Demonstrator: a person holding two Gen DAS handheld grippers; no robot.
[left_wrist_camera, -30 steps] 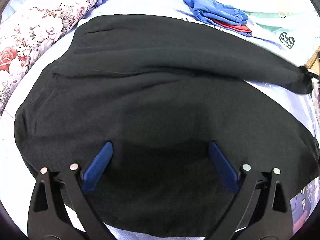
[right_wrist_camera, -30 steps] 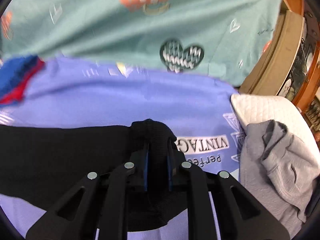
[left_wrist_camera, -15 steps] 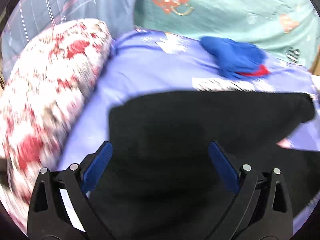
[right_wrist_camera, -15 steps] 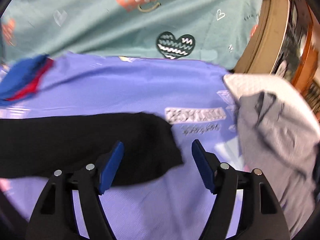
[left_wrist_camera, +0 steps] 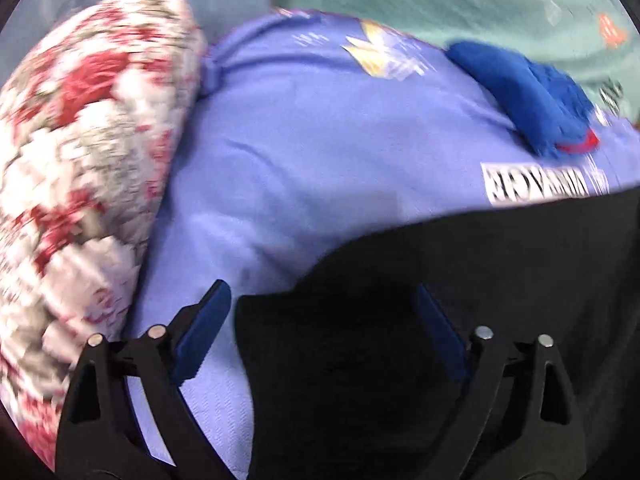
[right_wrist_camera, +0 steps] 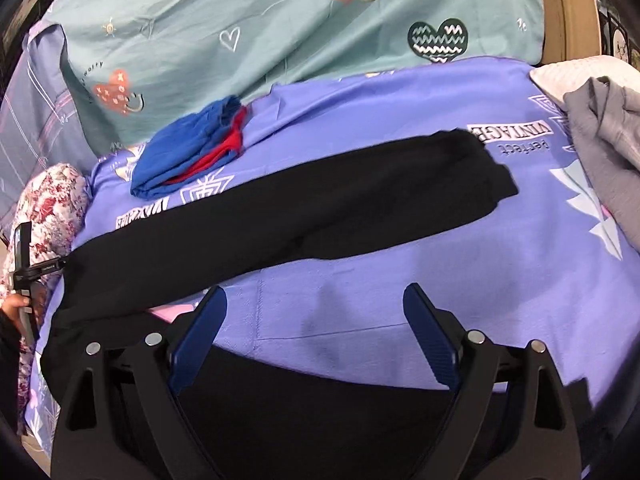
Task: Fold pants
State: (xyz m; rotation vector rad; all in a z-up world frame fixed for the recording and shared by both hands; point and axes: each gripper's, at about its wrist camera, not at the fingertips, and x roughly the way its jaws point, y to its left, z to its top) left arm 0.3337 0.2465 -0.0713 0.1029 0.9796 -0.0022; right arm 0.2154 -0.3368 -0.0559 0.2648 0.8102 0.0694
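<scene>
Your left gripper (left_wrist_camera: pixel 320 334) looks forward low over the bed, jaws wide with nothing between them. Its left pad (left_wrist_camera: pixel 204 332) sits over bare sheet (left_wrist_camera: pixel 320 152); the right pad is over black cloth. That view is blurred.

Your right gripper (right_wrist_camera: pixel 316 334) is also spread wide and grips nothing; it looks across the bed from above, with both pads over the sheet. At the far left edge of the right wrist view you can see your left hand (right_wrist_camera: pixel 14 306) on its gripper handle.

The pants (right_wrist_camera: pixel 280 216) lie flat on the sheet. One leg runs as a long band from lower left to upper right of the right wrist view, its end near the "VINTAGE" print (right_wrist_camera: pixel 512 131). More black cloth fills the bottom of that frame under the gripper, with a strip of bare sheet between the two.

In the left wrist view the pants (left_wrist_camera: pixel 460 300) fill the lower right, and their left edge lies between your pads.

A floral pillow (left_wrist_camera: pixel 80 168) borders the left side. Folded blue clothes (right_wrist_camera: pixel 188 152) lie beyond the leg, near a teal cover (right_wrist_camera: pixel 260 20). Grey clothes (right_wrist_camera: pixel 608 152) are piled at the right edge. Bare sheet shows between the pillow and the pants.
</scene>
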